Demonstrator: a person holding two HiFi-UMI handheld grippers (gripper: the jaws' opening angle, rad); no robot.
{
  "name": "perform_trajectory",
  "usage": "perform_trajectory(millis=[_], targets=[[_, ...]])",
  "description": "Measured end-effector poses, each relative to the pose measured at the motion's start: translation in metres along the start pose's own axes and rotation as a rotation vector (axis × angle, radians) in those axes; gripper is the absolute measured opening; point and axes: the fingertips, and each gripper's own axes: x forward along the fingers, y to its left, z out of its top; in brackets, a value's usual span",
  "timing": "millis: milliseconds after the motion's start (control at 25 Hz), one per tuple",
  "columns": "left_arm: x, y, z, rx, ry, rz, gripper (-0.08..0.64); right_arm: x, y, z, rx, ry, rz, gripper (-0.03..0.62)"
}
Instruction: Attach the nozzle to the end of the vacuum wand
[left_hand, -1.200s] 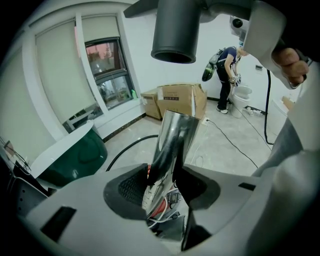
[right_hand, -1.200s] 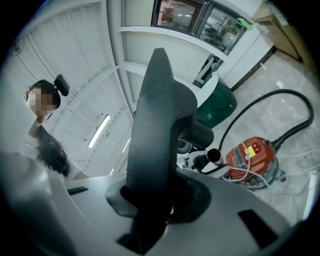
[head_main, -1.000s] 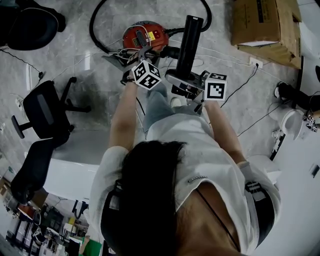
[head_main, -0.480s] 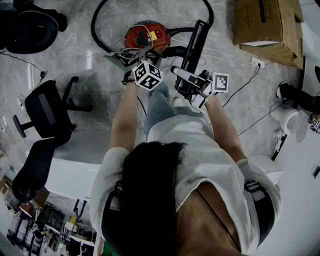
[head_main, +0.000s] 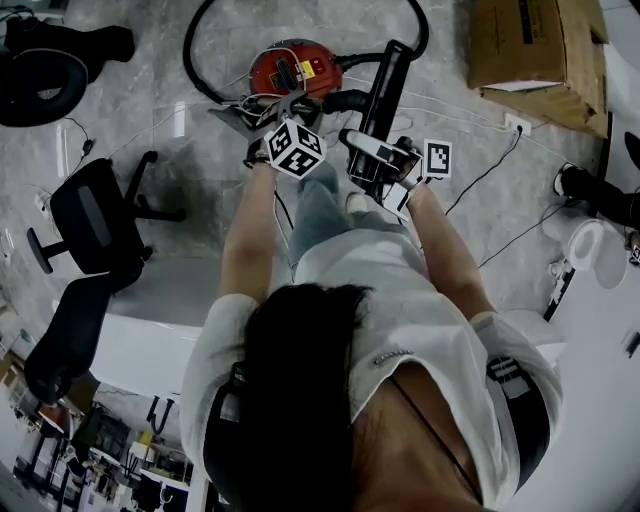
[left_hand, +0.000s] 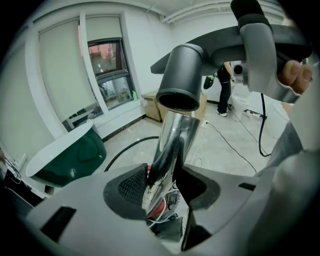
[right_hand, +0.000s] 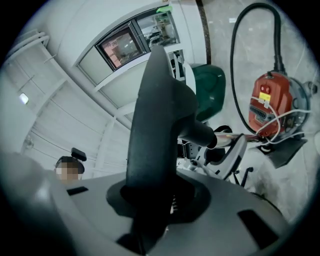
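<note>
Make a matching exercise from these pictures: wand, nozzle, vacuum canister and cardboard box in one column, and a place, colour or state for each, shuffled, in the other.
Things
1. vacuum wand
2. nozzle
3. vacuum canister
4. cardboard box

Descriptions
A. red, on the floor
B. dark grey, clamped in the right tongs
C. brown, at the head view's upper right corner
D. shiny metal, clamped in the left tongs

Pairs: 1-D, 2-B, 3-A, 4-C

Left tongs (left_hand: 162, 182), right tongs (right_hand: 152, 200): both clamped.
</note>
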Motion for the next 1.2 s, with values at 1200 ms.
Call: perform_trajectory(millis=[1200], targets=[[-0.004, 0.001, 0.003, 0.003, -0.025, -0.043, 0.178, 0.017, -0.015, -0.027, -0.069, 0.276, -0.167, 0.089]])
